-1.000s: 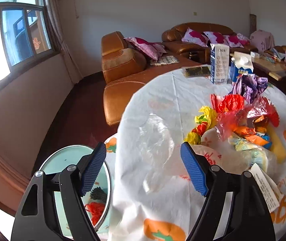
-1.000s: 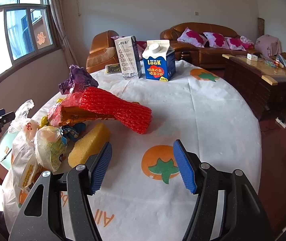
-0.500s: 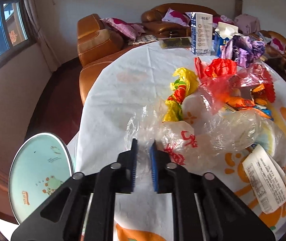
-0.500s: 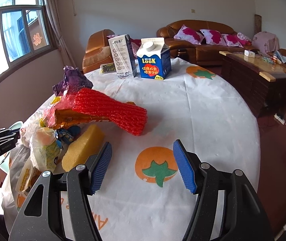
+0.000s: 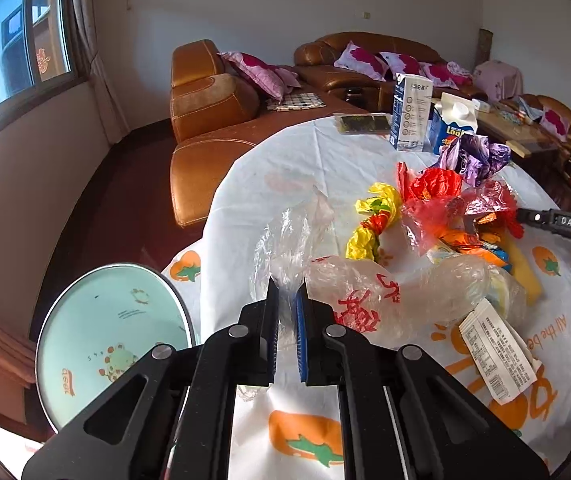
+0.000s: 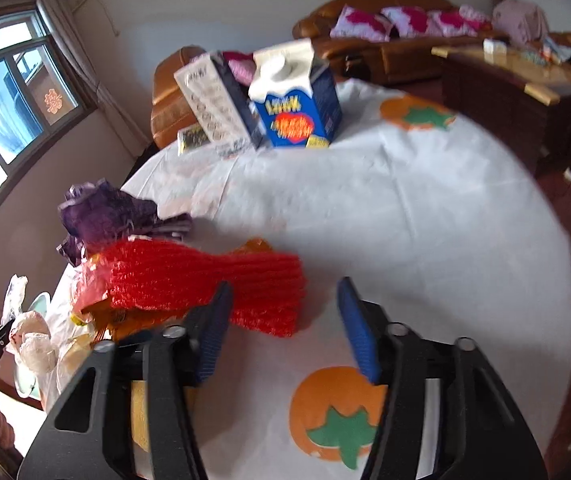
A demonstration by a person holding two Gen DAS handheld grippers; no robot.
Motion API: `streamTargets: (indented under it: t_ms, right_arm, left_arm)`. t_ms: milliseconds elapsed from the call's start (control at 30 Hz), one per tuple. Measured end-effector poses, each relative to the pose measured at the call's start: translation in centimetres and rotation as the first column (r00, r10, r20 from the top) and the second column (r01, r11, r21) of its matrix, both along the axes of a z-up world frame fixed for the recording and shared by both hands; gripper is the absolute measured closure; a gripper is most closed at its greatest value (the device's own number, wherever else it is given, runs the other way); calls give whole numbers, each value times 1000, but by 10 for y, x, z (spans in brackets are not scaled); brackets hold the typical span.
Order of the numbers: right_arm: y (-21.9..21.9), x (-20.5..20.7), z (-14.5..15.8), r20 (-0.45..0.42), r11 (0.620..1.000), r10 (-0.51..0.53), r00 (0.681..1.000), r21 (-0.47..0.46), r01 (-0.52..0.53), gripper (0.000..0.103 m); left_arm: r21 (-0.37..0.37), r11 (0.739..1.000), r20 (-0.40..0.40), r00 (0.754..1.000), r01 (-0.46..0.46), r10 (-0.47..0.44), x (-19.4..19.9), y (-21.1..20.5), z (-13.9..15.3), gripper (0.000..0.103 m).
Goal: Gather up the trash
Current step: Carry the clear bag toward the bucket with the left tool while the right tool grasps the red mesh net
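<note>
trash: clear plastic bag [image 5: 285,240] with red characters, pinched at its edge in my left gripper [image 5: 287,316], on the white tablecloth [image 5: 293,168] printed with orange fruit. left wrist view: printed receipt [image 5: 495,354], yellow wrapper [image 5: 373,224], blue carton [image 5: 451,130] reading "look"; "das" on my right gripper [image 5: 565,226].
right wrist view, blurred: my right gripper [image 6: 285,330] closing, jaws apart, nothing pressed, just at the red foam net [image 6: 205,284]; purple wrapper [image 6: 105,216] behind it.
</note>
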State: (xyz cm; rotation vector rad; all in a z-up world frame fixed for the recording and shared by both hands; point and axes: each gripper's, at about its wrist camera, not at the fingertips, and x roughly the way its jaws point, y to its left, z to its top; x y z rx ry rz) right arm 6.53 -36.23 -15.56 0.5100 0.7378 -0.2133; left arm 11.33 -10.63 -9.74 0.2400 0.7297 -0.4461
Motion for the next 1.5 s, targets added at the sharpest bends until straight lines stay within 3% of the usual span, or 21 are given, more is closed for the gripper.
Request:
streamTargets:
  t_ms: [67,133,433,500,533,567,700,767,933,1167,1500]
  right_arm:
    - [3,2,0,6,999,39,999,18,-39,95]
    - [7,0,3,13,998,60,998,16,-60,102]
    - [16,-21,34,85,996,57,995,-66,-51,102]
    - [7,-18,31,72,998,23,997,-54,-19,83]
    - [2,-15,28,69,999,6,998,-38,-3,54]
    - [-4,-10,22,59,1000,-12,998,-22,14,52]
    - [-9,7,1,-11,1000,4,1000,8,-3,55]
    - [-7,13,-7,-45,999,34,998,29,-32,74]
    - [-3,12,-6,-42,996,77,996,39,-76,96]
    - [8,-6,18,34,998,61,998,-24,-60,98]
    - [44,-39,90,200,991,113,973,-92,-96,98]
  left_arm:
    - [-4,1000,-3,1000,-5,5,1,5,2,96]
    - [-11,1000,3,1000,-7,7,-1,8,5,96]
    - [-17,999,47,998,-27,28,-11,24,23,96]
    - [-13,999,52,998,-33,33,-12,27,22,96]
    - [-11,999,52,998,-39,40,-10,28,21,96]
    - [-7,999,49,998,-46,46,-9,29,19,96]
    - [13,998,27,998,-60,60,-3,31,7,96]
    - [16,998,17,998,-59,59,-3,30,3,96]
    - [9,999,22,998,-52,52,-3,29,7,96]
    - [-15,998,53,996,-68,69,-10,40,25,96]
    - [-52,992,106,987,-118,123,-19,65,54,96]
